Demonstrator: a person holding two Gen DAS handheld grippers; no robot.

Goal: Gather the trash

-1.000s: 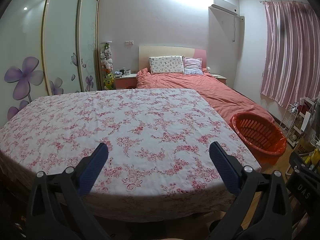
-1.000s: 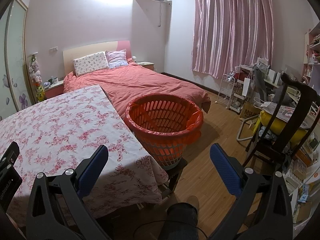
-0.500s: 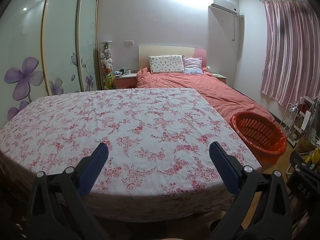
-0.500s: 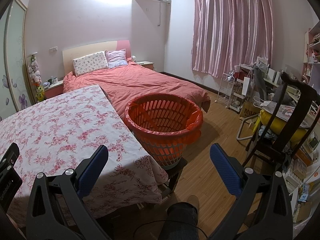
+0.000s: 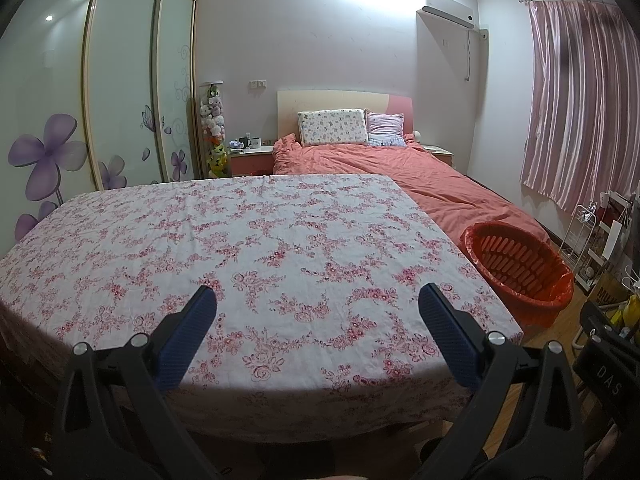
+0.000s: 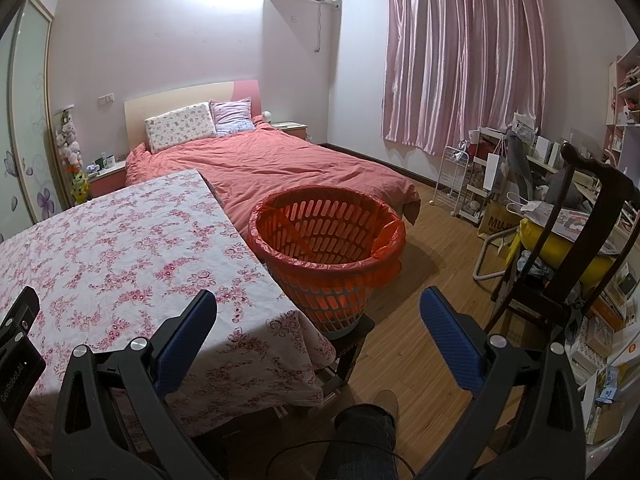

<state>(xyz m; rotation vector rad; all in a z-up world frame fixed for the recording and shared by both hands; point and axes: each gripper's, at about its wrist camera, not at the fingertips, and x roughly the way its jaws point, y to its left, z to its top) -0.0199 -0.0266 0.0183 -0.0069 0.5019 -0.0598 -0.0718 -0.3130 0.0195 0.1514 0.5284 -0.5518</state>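
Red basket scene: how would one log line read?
left gripper: open, empty | right gripper: open, empty | red basket: upright beside table | floral tablecloth: no trash seen

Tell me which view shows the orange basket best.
The right wrist view: the orange basket sits near the centre, with its whole rim, liner and slotted wall visible beside the floral table. The left wrist view shows it only at the right edge, smaller and distorted.

Left gripper (image 5: 318, 300) fingers spread wide, right gripper (image 6: 318, 302) likewise
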